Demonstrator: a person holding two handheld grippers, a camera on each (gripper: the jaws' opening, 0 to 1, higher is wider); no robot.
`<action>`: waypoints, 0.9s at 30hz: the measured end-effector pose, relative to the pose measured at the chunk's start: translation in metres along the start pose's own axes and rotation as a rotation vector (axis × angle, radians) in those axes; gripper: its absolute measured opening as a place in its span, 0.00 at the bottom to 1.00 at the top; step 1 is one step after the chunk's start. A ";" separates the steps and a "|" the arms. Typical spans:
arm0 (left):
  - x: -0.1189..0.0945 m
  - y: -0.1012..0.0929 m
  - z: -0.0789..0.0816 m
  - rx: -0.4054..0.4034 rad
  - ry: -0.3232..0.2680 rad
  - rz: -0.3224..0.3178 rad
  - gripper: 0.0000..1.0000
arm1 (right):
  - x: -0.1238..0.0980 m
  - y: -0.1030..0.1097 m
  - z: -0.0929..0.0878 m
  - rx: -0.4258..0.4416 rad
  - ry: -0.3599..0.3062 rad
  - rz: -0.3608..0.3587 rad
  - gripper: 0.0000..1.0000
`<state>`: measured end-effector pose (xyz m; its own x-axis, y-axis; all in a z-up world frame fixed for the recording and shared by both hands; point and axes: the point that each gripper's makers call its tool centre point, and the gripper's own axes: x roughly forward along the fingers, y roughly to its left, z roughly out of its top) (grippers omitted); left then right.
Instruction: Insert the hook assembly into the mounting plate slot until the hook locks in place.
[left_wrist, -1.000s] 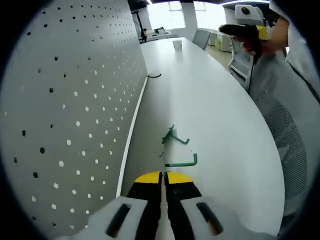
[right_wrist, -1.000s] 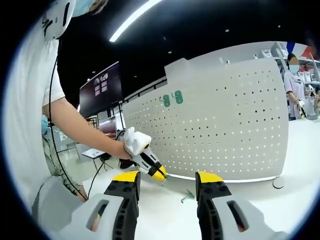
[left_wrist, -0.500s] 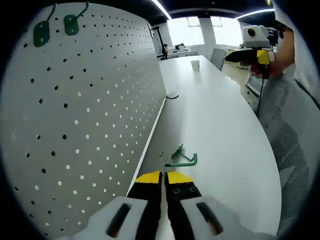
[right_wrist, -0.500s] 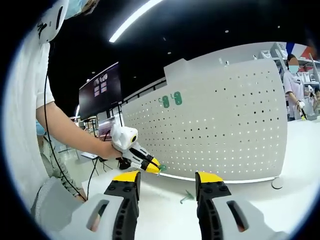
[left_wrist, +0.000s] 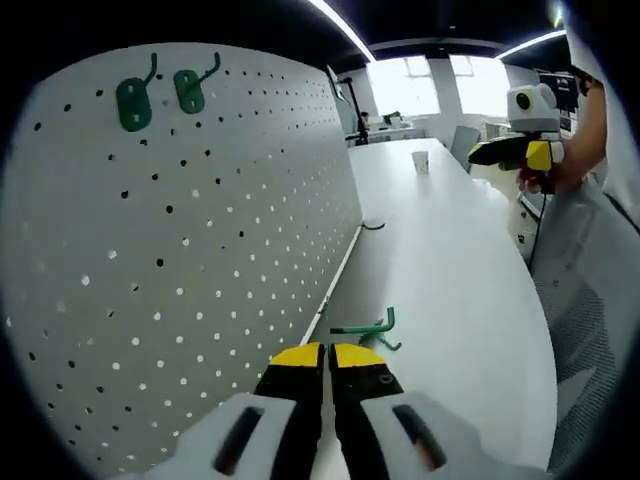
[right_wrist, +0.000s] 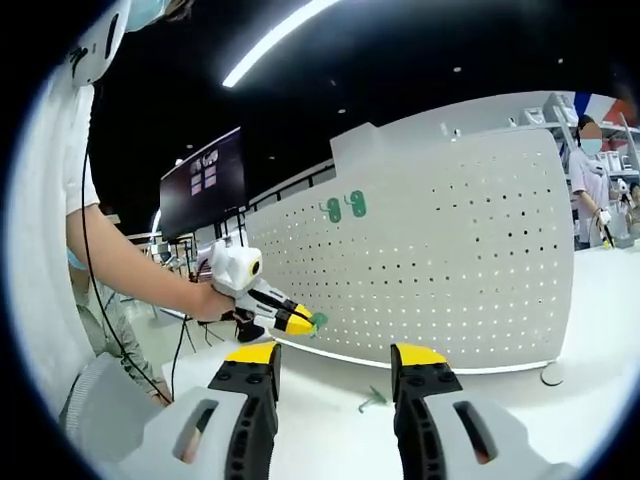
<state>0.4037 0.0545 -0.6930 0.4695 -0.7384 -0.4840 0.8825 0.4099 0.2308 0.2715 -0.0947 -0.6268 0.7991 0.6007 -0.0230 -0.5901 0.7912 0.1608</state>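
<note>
1. Left gripper view: the left claw (left_wrist: 327, 356) is closed on the shank of a thin green wire hook (left_wrist: 366, 326), lifted above the white tabletop (left_wrist: 440, 260), just beside the white perforated metal pegboard (left_wrist: 200, 250). Two green hooks already hung (left_wrist: 160, 92) sit near its top.
2. Right gripper view: the right claw (right_wrist: 335, 366) stands open and empty; a spare green hook (right_wrist: 372, 400) lies on the tabletop.
3. Judgement: the hook looks light, stiff and slippery; hold the shank, leaving the mounting end free.
</note>
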 end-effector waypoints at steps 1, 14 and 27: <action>-0.001 0.000 0.000 0.001 -0.003 0.010 0.01 | 0.000 0.000 0.000 -0.004 0.000 0.000 0.42; -0.022 -0.007 0.016 -0.063 -0.117 0.082 0.02 | 0.002 0.002 0.001 -0.032 0.005 0.011 0.42; -0.043 -0.026 0.032 -0.113 -0.237 0.141 0.02 | 0.003 0.005 0.003 -0.033 -0.005 0.021 0.42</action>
<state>0.3613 0.0581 -0.6514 0.5927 -0.7687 -0.2404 0.8054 0.5647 0.1799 0.2709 -0.0893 -0.6226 0.7869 0.6170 -0.0151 -0.6104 0.7816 0.1287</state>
